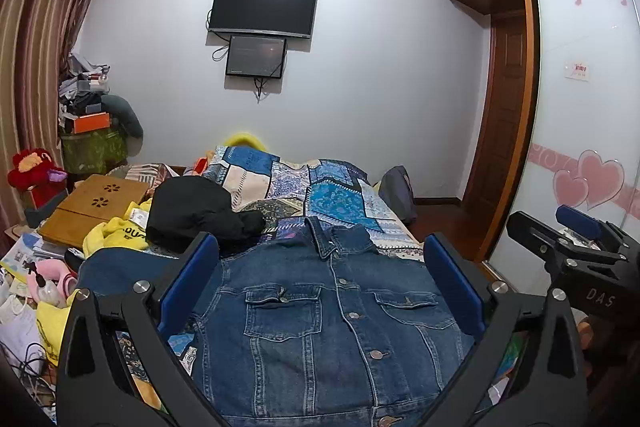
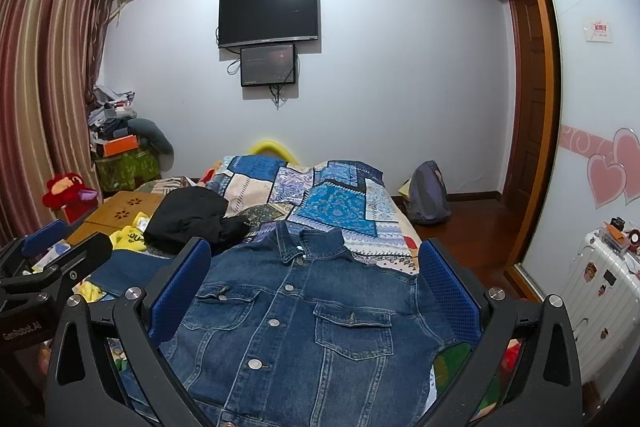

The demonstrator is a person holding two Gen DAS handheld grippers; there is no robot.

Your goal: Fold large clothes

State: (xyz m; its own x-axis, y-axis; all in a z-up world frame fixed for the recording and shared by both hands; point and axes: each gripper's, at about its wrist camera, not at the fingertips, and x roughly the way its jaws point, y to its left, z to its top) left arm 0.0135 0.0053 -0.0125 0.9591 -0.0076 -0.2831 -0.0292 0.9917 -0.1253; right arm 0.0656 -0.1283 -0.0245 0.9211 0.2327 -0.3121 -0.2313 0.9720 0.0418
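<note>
Across the lower middle of both wrist views, the denim jacket lies flat and buttoned on the bed, front up, its long axis running from the collar in mid frame down to the hem at the bottom edge. Both the left hand-held gripper and the right hand-held gripper hover over it with fingers spread wide, gripping nothing. I'd guess neither is really nearer: one sleeve spills toward the lower left, nearer the left one.
</note>
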